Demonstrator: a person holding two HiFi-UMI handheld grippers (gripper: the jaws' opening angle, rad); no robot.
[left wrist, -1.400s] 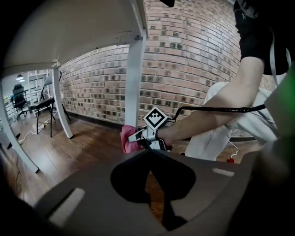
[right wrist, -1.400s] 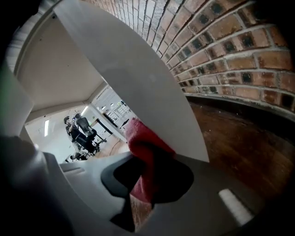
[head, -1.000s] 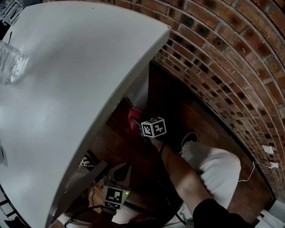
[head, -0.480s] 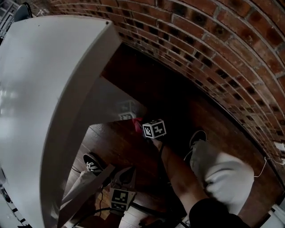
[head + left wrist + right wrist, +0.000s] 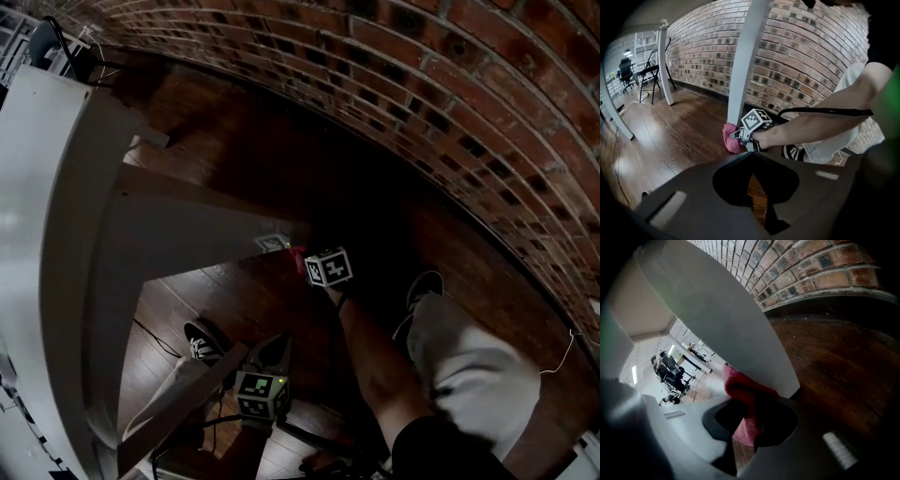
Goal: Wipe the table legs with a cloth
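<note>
A red cloth point(image 5: 746, 404) is pinched in my right gripper point(image 5: 747, 420), which is shut on it. The cloth presses against the white table leg point(image 5: 726, 329) close to the wooden floor. In the head view the right gripper point(image 5: 304, 262) sits at the leg's point(image 5: 206, 225) lower end, with the cloth point(image 5: 298, 253) touching it. In the left gripper view the pink-red cloth point(image 5: 731, 138) lies against the leg point(image 5: 745, 61). My left gripper point(image 5: 277, 345) hovers low, nearer the person, with its jaws together and nothing in them.
A brick wall point(image 5: 450, 103) runs close behind the leg. The white tabletop point(image 5: 47, 234) overhangs at the left. The person's shoes point(image 5: 202, 342) and knee point(image 5: 469, 366) rest on the wood floor. Another table leg point(image 5: 665, 61) and a chair point(image 5: 623, 72) stand further off.
The head view has swung down under the table's edge, so the leg's length and the floor now show. The right gripper keeps the cloth against the leg. The left gripper has barely moved.
</note>
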